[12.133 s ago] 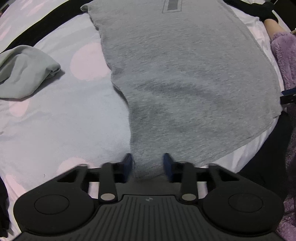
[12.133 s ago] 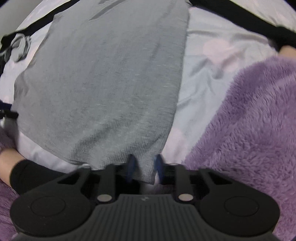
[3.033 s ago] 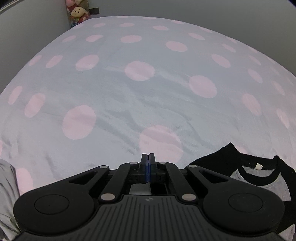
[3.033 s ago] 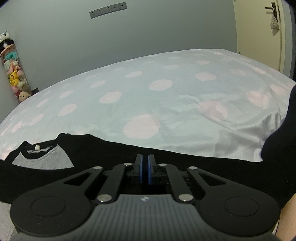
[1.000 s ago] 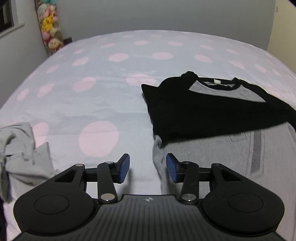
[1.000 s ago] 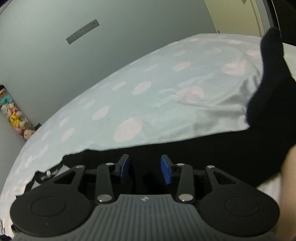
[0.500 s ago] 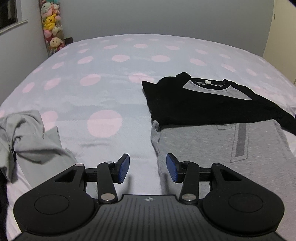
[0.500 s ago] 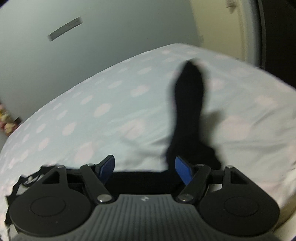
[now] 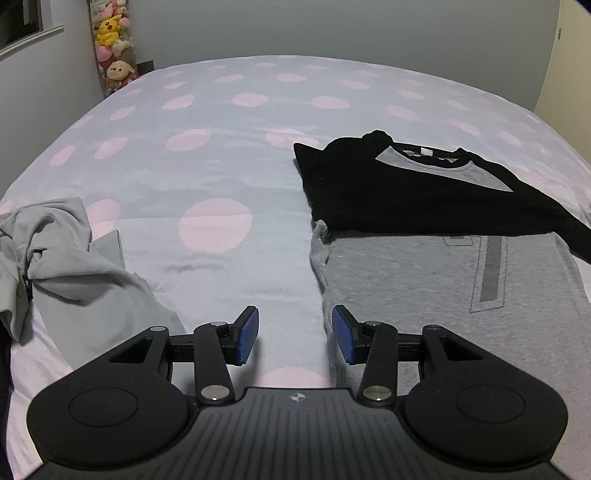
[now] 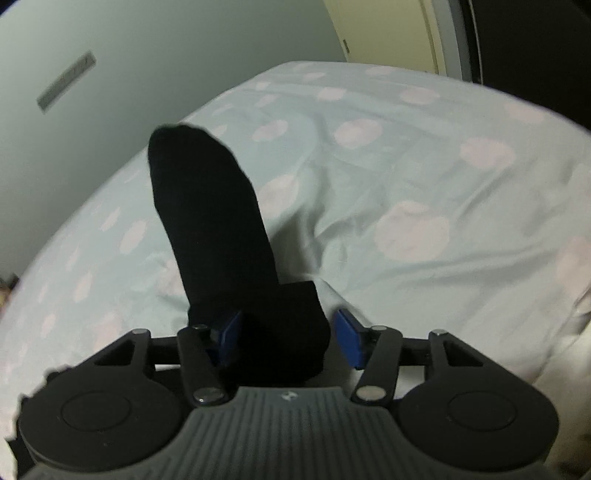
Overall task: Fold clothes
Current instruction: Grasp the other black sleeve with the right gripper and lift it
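Note:
A grey shirt with black raglan sleeves [image 9: 439, 258] lies flat on the bed, right of centre in the left wrist view, its left black sleeve [image 9: 388, 195] folded across the chest. My left gripper [image 9: 295, 338] is open and empty, hovering over the sheet by the shirt's left edge. In the right wrist view the shirt's other black sleeve [image 10: 210, 221] stretches away from me across the bed. My right gripper [image 10: 290, 338] is open, with the sleeve's near end lying between its blue pads [image 10: 349, 341], not clamped.
A crumpled pale grey garment [image 9: 62, 266] lies at the left of the bed. The bed sheet [image 9: 207, 166] is pale with pink dots. Stuffed toys [image 9: 112, 44] stand in the far left corner by the wall. A cream door [image 10: 391, 33] is at the far right.
My right gripper has swung so the black sleeve now runs up the middle of its view. The left gripper has pulled back a little; both stay open.

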The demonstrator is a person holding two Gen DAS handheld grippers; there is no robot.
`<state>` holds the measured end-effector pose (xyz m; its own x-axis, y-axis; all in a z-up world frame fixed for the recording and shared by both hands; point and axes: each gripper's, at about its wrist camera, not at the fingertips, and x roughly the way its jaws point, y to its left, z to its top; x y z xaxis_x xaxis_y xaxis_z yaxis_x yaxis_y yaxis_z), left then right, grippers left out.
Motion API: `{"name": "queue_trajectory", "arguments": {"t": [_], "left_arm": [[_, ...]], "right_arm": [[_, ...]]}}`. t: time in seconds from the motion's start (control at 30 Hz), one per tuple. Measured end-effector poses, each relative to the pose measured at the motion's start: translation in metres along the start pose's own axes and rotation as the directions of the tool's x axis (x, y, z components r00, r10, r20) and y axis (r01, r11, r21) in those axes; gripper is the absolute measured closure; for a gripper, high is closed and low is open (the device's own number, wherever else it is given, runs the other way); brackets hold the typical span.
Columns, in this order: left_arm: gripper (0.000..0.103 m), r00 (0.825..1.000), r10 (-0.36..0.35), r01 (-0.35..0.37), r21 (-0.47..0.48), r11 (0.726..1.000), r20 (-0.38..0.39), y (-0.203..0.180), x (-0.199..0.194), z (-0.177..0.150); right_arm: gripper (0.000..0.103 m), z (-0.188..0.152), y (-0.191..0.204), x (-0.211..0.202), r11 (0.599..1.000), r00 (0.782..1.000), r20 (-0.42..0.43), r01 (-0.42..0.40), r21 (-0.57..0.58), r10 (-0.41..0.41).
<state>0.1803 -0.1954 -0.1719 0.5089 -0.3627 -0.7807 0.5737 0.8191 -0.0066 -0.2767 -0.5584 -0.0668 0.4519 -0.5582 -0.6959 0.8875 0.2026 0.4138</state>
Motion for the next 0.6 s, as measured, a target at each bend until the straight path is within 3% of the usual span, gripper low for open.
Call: {"name": "queue_trajectory", "arguments": {"t": [0.1, 0.17, 0.27, 0.4, 0.6], "left_arm": [[0.061, 1.000, -0.003, 0.003, -0.004, 1.000, -0.003, -0.002, 0.004, 0.002], [0.061, 1.000, -0.007, 0.007, -0.007, 1.000, -0.005, -0.004, 0.006, 0.003], [0.061, 1.000, -0.019, 0.019, -0.018, 1.000, -0.001, -0.008, 0.005, 0.005], [0.061, 0.999, -0.022, 0.023, -0.014, 1.000, 0.030, -0.006, -0.007, 0.008], [0.061, 0.999, 0.019, -0.019, -0.007, 1.000, 0.050, 0.008, -0.016, 0.005]], "right_arm": [[0.053, -0.001, -0.013, 0.006, 0.992, 0.998, -0.009, -0.066, 0.104, 0.067], [0.076, -0.001, -0.019, 0.007, 0.978, 0.992, -0.018, -0.120, 0.171, 0.125], [0.085, -0.001, -0.006, 0.002, 0.990, 0.995, -0.012, -0.095, 0.104, 0.097], [0.087, 0.004, 0.009, -0.013, 0.997, 0.998, 0.026, -0.060, 0.046, 0.059], [0.087, 0.021, 0.058, -0.062, 0.992, 0.990, 0.075, -0.112, -0.060, 0.117]]}}
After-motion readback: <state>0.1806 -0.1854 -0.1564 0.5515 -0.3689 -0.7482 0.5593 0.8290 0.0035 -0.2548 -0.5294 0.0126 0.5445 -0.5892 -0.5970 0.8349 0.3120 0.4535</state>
